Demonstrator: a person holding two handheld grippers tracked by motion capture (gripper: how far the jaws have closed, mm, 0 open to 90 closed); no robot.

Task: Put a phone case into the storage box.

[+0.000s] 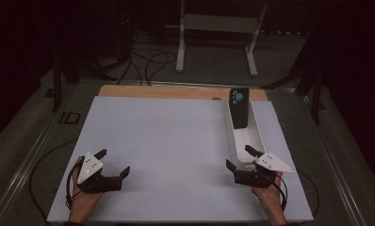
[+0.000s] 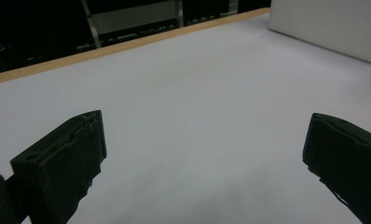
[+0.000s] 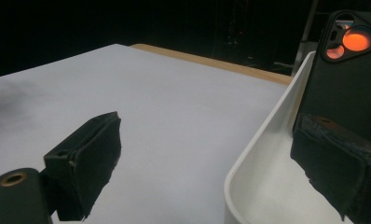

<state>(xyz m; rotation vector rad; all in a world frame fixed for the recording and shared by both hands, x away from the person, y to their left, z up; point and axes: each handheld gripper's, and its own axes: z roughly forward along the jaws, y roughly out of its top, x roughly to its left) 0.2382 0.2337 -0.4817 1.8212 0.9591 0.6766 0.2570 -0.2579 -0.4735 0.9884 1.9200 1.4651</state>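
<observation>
A long white tray point(image 1: 230, 132) lies on the right side of the white mat point(image 1: 167, 141). A black phone point(image 1: 240, 110) leans upright at the tray's far end, its camera cluster on top. My right gripper point(image 1: 237, 156) is open at the tray's near end. In the right gripper view its jaws point(image 3: 209, 121) straddle the tray wall point(image 3: 263, 135), one over the mat and one inside, with the phone point(image 3: 346, 79) just behind the inner jaw. My left gripper point(image 1: 114, 161) rests open near the mat's front left; nothing lies between its jaws point(image 2: 204, 121).
The mat covers a wooden table whose far edge point(image 1: 167, 90) shows as a tan strip. The tray's side wall point(image 2: 333, 28) appears far off in the left gripper view. A white metal stand point(image 1: 218, 23) and cables point(image 1: 148, 61) sit on the floor beyond.
</observation>
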